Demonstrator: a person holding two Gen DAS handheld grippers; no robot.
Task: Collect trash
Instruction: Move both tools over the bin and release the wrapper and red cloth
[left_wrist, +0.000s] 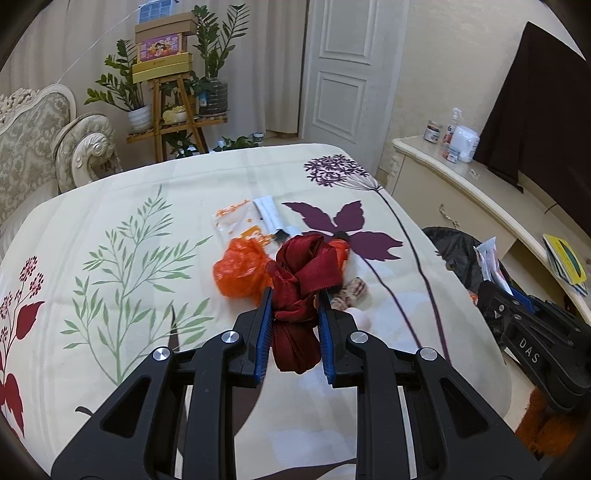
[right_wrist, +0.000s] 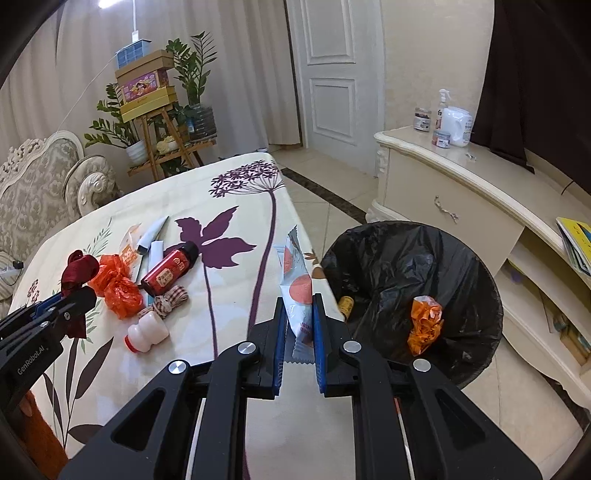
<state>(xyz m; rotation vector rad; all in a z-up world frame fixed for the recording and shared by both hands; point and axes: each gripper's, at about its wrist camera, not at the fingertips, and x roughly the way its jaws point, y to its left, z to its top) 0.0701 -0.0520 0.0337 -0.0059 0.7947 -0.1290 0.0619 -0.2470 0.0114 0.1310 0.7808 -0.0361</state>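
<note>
My left gripper (left_wrist: 296, 292) is shut on a bunched dark red ribbon (left_wrist: 304, 273), held just above the flowered tablecloth (left_wrist: 122, 236); the right wrist view shows that ribbon (right_wrist: 75, 269) at the far left. My right gripper (right_wrist: 300, 303) is shut on a white and orange snack wrapper (right_wrist: 297, 286), held upright at the table's right edge beside the black-lined trash bin (right_wrist: 388, 266). On the cloth lie an orange plastic bag (right_wrist: 118, 282), a small red bottle (right_wrist: 168, 273), a checked ribbon (right_wrist: 168, 301), a small white bottle (right_wrist: 146, 332) and flat wrappers (left_wrist: 251, 218).
An orange wrapper (right_wrist: 424, 323) and a small brown item (right_wrist: 346, 304) lie inside the bin. A cream cabinet (right_wrist: 461, 192) with bottles stands right of it. A sofa (right_wrist: 40, 192) and a plant stand (right_wrist: 162, 140) are beyond the table, a white door (right_wrist: 332, 74) behind.
</note>
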